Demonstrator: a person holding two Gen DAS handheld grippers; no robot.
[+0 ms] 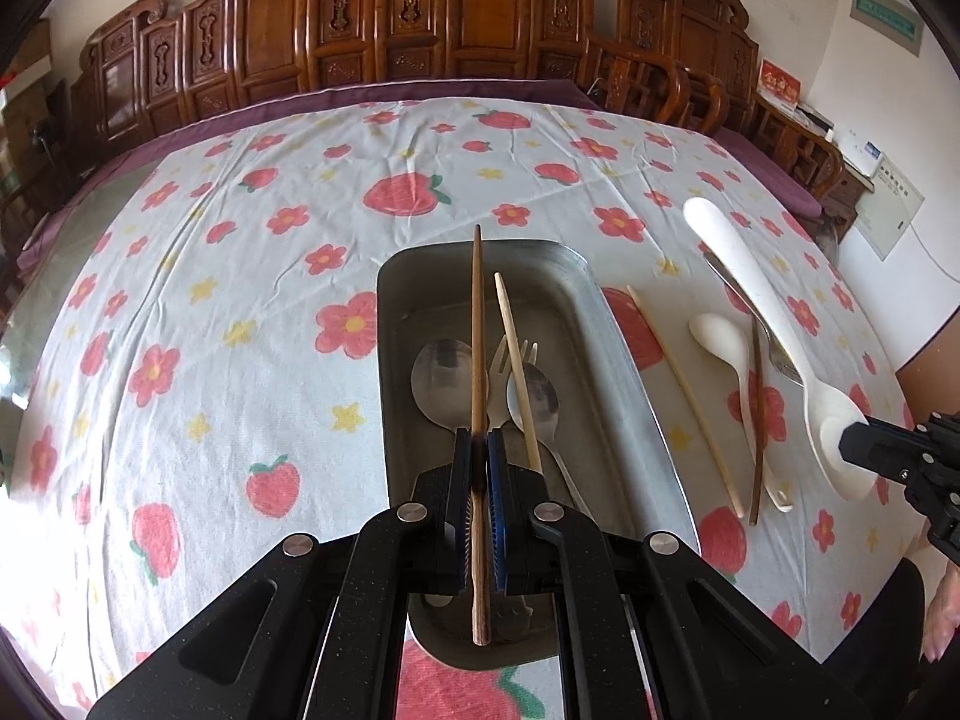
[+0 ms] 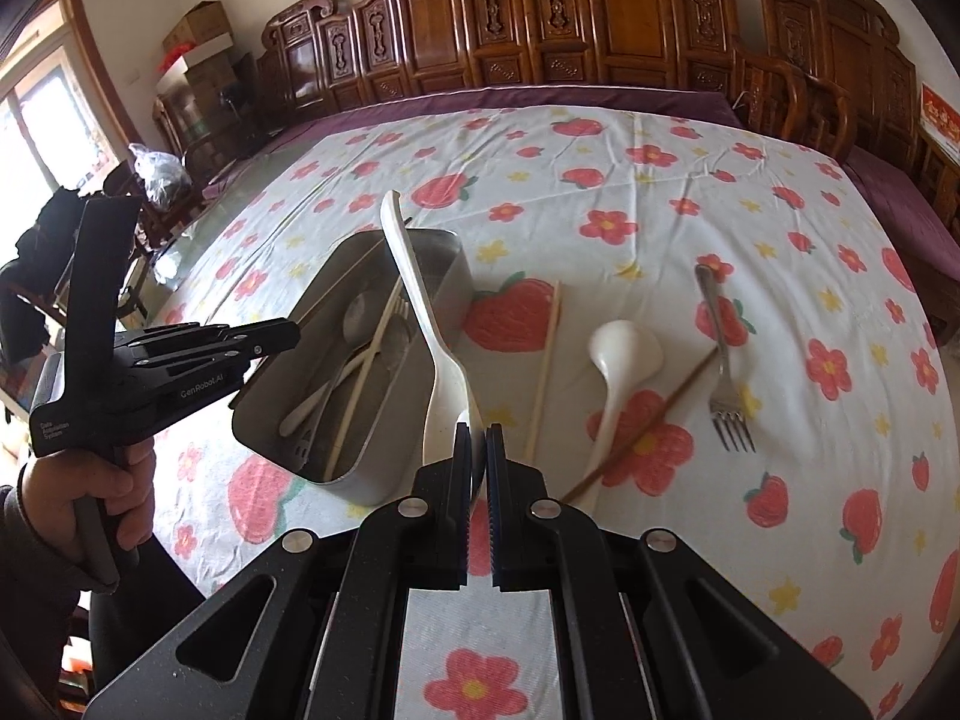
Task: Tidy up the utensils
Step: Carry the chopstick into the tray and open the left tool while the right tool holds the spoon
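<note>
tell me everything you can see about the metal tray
The metal tray is a dull grey rectangle with rounded corners and raised walls, sitting on the flowered tablecloth. Inside lie two metal spoons, a fork and a pale chopstick. The left tongs hold a dark chopstick over it.

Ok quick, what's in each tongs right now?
Left tongs: shut on the dark brown chopstick.
Right tongs: shut on the white rice paddle.
</note>
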